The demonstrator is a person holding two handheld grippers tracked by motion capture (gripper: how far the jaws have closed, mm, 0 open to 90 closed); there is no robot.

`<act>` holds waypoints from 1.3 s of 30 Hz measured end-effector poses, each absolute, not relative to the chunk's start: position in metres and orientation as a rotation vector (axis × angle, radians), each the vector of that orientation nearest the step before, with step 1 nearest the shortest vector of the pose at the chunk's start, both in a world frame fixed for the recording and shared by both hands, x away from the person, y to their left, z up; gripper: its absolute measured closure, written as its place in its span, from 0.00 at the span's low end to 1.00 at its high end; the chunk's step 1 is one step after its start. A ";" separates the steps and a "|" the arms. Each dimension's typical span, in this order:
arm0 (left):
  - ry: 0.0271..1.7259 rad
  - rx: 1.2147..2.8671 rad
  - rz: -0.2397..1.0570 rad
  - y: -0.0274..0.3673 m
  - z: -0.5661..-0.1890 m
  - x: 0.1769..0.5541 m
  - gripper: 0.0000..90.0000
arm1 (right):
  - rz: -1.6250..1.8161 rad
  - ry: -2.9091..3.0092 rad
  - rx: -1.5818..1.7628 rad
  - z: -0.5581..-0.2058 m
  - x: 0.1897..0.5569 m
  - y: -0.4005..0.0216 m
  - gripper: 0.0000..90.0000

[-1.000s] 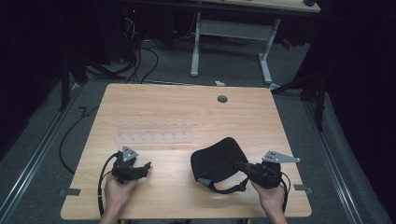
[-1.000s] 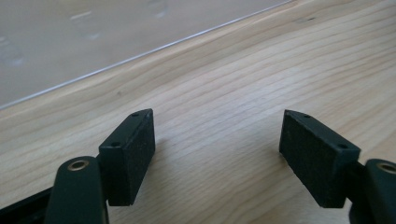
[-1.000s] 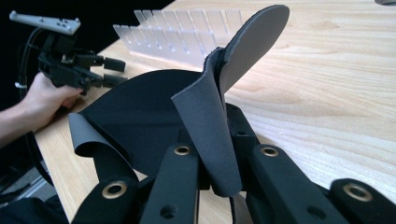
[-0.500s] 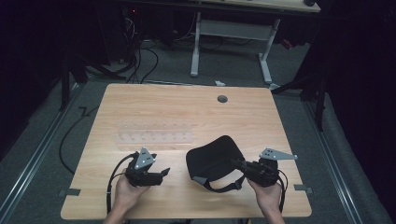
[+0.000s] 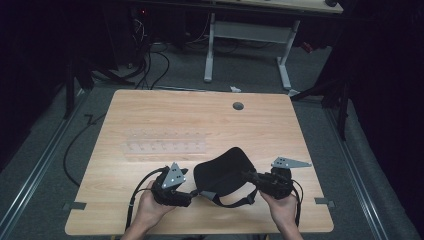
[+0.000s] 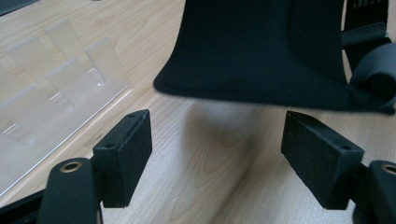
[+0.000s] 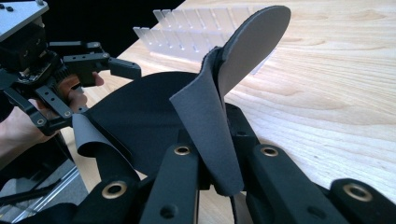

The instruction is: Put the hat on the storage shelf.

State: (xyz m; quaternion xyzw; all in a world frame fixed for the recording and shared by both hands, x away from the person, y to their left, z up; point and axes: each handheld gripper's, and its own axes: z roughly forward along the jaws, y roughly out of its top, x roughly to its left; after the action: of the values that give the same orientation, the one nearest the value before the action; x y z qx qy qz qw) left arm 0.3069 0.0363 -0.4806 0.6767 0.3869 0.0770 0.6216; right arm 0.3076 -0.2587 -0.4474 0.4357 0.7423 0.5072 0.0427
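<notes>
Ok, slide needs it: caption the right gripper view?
Right gripper shut on a black eye mask; left gripper approaches, open.

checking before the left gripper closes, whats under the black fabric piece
Under the raised edge of the black fabric piece is bare wooden table and its shadow. The right gripper pinches its far side; what lies beneath the middle is covered.

A light wooden table [image 5: 150, 115] stands on grey carpet [image 5: 60, 150] in a dark room. Behind it, a white-legged desk [image 5: 247, 35] and tangled cables [image 5: 150, 55].
</notes>
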 end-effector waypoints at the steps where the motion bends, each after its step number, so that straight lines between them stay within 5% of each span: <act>1: 0.883 1.554 0.179 0.035 -0.481 0.306 0.28 | 1.546 2.285 1.335 -0.447 0.309 -0.255 0.94; 28: 0.862 1.589 0.208 0.025 -0.481 0.301 0.46 | 1.593 2.321 1.317 -0.441 0.311 -0.236 0.94; 39: 0.831 1.648 0.195 0.020 -0.484 0.298 0.69 | 1.620 2.327 1.306 -0.445 0.309 -0.232 0.93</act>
State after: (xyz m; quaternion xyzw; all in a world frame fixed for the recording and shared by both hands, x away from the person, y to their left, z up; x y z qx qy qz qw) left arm 0.2977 0.0204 -0.4836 0.7106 0.3584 0.0843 0.5996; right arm 0.3094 -0.2324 -0.4453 0.4184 0.7453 0.5190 0.0100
